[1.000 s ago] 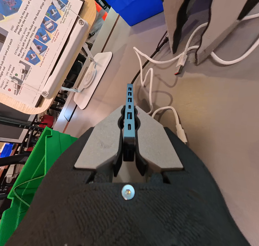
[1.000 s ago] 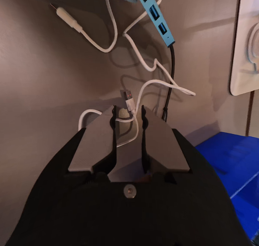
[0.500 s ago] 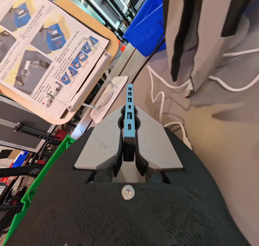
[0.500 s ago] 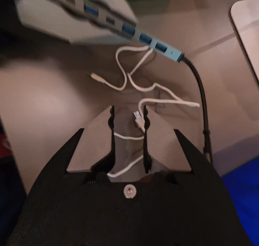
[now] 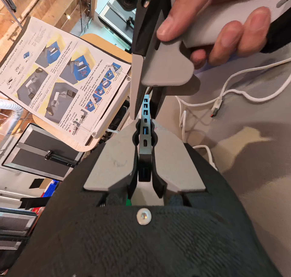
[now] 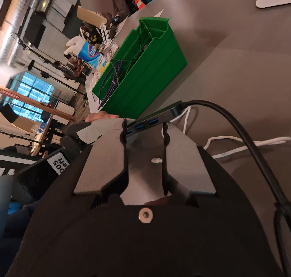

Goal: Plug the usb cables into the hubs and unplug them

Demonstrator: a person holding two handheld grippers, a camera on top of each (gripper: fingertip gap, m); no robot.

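Observation:
My left gripper (image 5: 144, 122) is shut on a slim blue USB hub (image 5: 145, 128), held edge-up above the grey table. The hub's ports face me and all look empty. My right gripper (image 6: 144, 126) is open and empty, its fingers on either side of the hub's (image 6: 152, 121) far end, where a black cable (image 6: 236, 124) leaves it. In the left wrist view the right gripper (image 5: 144, 110) comes down from above, held by a hand (image 5: 220, 26). A white USB cable's plug (image 5: 216, 107) lies loose on the table. Another small white plug (image 6: 156, 160) lies below my right fingers.
A green bin (image 6: 157, 67) with dark cables stands on the table behind the hub. An instruction sheet on a wooden board (image 5: 63, 88) stands to the left. More white cable (image 6: 236, 148) loops on the table (image 5: 252, 174) at the right. My two grippers' fingertips are within a few centimetres of each other.
My right gripper lifted away from the white USB plug on the table, leaving it there, and moved up to the hub's far end. My left gripper tilted up, still holding the hub.

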